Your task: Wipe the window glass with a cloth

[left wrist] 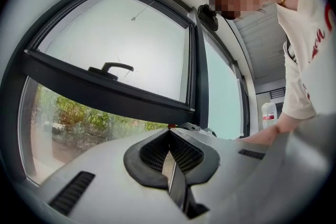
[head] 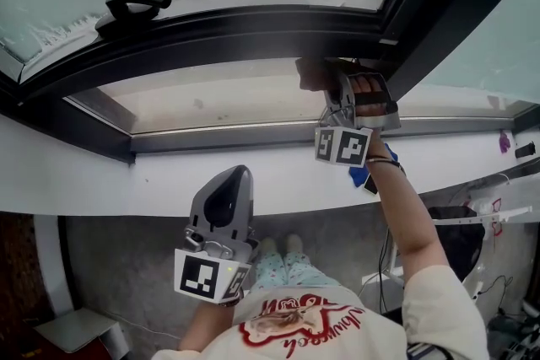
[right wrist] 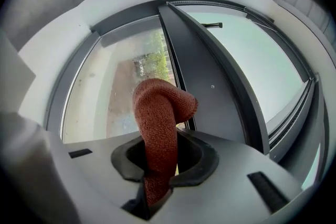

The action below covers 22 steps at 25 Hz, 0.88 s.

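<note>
A rust-red cloth (right wrist: 160, 123) sticks up from my right gripper (right wrist: 157, 168), which is shut on it. In the head view that gripper (head: 331, 88) is raised to the lower window pane (head: 228, 101), and the cloth (head: 314, 73) sits at the pane's upper right corner, under the black frame bar (head: 253, 25). Whether the cloth touches the glass I cannot tell. My left gripper (head: 229, 181) hangs lower, in front of the white sill (head: 110, 181), jaws together and holding nothing. From the left gripper view (left wrist: 169, 157), the glass (left wrist: 126, 44) lies well ahead.
A black window handle (head: 135, 8) sits on the upper sash, seen too in the left gripper view (left wrist: 111, 68). A thick black mullion (right wrist: 202, 76) divides the panes. A white bottle (left wrist: 269, 114) stands far right. A blue object (head: 361, 175) lies on the sill beneath my right arm.
</note>
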Available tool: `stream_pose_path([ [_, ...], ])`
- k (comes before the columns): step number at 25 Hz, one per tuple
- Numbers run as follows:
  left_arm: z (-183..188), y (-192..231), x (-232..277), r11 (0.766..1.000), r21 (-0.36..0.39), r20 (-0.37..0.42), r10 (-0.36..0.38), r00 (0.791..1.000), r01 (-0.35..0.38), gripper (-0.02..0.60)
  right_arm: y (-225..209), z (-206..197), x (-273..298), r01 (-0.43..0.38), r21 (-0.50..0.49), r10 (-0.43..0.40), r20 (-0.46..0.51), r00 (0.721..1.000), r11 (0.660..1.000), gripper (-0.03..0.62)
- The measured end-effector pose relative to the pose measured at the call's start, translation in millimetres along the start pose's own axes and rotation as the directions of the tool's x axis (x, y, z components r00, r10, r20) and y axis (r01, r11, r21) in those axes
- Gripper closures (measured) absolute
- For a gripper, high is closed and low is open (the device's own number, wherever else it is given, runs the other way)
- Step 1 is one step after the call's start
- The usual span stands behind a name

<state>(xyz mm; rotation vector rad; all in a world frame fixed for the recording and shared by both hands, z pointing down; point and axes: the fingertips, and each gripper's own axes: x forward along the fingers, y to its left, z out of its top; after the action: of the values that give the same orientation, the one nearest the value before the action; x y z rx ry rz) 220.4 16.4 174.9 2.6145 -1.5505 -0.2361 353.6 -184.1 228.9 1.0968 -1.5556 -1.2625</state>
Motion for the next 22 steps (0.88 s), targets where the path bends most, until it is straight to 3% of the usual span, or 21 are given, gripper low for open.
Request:
stream_pose_path([
  [10,-2.2,6.0,-0.8,1.000,0.008,-0.006,-0.004,1.000,0.004,0.560,10.2,-7.6,21.5,-0.012,-0.071,0.008,-0.059,0.998,0.997,0.513],
  [22,-14.7,17.2,-17.6,0.999,0.010,-0.043,0.037,0.998,-0.037,0.560,37.9,-7.4,45.4,-0.057,-0.036,0.054,-0.089,0.995,0.998,0.513],
])
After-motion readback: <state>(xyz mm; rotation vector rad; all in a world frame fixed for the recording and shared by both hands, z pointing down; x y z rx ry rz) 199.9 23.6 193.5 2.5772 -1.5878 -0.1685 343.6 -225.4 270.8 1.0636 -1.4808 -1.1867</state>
